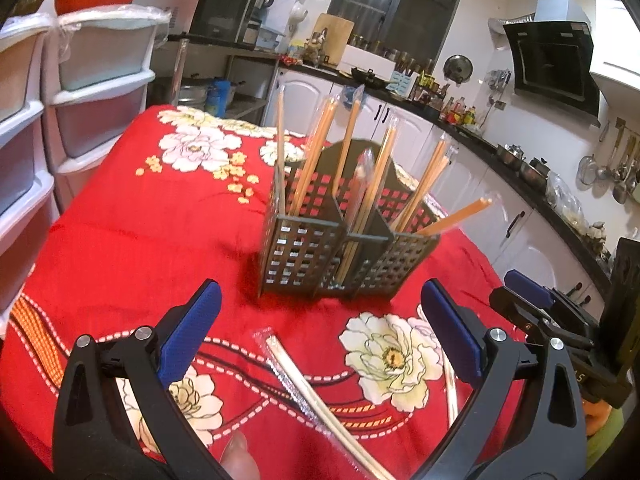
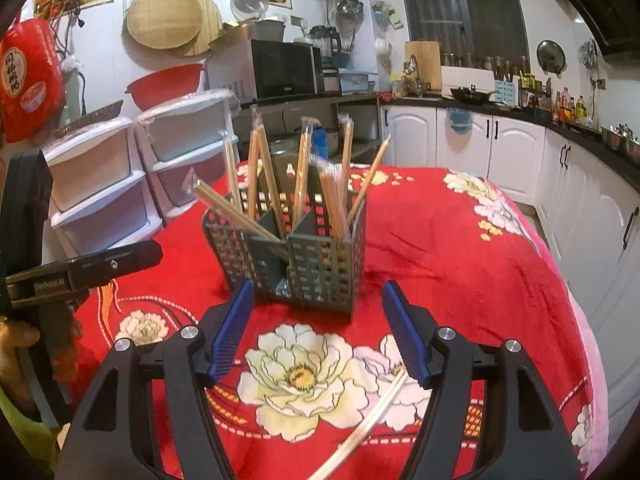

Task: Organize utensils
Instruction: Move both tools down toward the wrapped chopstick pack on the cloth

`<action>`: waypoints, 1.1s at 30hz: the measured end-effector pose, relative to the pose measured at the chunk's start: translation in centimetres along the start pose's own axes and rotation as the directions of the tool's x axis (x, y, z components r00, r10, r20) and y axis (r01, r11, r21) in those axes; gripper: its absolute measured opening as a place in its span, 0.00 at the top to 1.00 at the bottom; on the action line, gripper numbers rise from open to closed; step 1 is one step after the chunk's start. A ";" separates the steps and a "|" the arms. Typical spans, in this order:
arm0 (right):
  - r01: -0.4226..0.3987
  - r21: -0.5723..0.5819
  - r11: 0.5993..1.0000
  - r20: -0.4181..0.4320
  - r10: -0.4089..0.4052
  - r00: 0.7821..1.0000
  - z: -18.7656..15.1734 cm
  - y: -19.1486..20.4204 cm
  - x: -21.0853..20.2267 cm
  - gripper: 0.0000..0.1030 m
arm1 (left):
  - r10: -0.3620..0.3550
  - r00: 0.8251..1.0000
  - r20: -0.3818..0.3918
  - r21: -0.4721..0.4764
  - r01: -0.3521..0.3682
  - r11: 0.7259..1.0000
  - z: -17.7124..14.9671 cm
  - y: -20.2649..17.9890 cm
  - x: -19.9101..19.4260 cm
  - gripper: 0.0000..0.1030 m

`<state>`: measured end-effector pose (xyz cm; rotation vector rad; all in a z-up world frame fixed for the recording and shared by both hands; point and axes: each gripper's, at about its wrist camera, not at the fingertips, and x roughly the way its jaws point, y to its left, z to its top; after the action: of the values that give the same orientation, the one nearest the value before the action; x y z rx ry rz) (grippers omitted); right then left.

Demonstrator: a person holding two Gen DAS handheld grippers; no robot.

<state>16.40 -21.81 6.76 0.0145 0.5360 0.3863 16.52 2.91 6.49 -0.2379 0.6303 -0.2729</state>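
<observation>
Here wrapped chopsticks (image 1: 320, 404) lie between spread left gripper (image 1: 320, 328) jaws, seemingly untouched.

wrapped chopsticks (image 1: 320, 396) lie on the tablecloth (image 1: 132, 240) before the utensil basket (image 1: 344, 248).

The left gripper (image 2: 92, 268), seen from the side in the right wrist view, carries pale lettering on its black body that reads "GenRobot.AI". A red bag (image 2: 30, 80) hanging at the upper left of that view bears large white Chinese characters in a column inside a white oval, too blurred to make out, above a round picture with small print that cannot be read. In the left wrist view, the black body of the right gripper (image 1: 580, 376) shows a faint mark that looks like "S"; the rest is not legible.
</observation>
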 end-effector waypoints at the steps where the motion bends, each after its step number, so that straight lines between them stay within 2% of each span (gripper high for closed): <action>1: 0.000 0.002 1.000 -0.009 0.000 1.000 -0.4 -0.1 0.1 0.38 | 0.002 1.000 -0.005 -0.001 -0.002 1.000 -0.3 0.1 0.1 0.11; 18: 0.016 0.043 0.999 -0.128 -0.011 0.992 -4.7 -1.5 2.4 0.38 | 0.013 0.990 -0.139 -0.031 -0.017 0.999 -5.4 1.6 3.1 0.11; 26: 0.027 0.076 0.997 -0.183 -0.013 0.983 -6.5 -2.7 3.3 0.38 | -0.017 0.980 -0.199 -0.044 0.008 0.999 -6.9 1.5 4.8 0.11; 30: 0.033 0.092 0.995 -0.214 -0.013 0.977 -7.1 -3.3 3.9 0.38 | -0.057 0.968 -0.246 -0.090 0.036 0.995 -7.5 1.8 6.1 0.11; 33: 0.033 0.097 0.995 -0.241 -0.008 0.970 -7.4 -3.7 4.5 0.38 | -0.047 0.965 -0.257 -0.084 0.026 0.996 -7.6 1.8 6.7 0.13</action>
<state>17.53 -24.24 -2.28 0.0596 0.7950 0.3425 17.40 1.45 -3.63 -0.2938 0.8975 -0.3176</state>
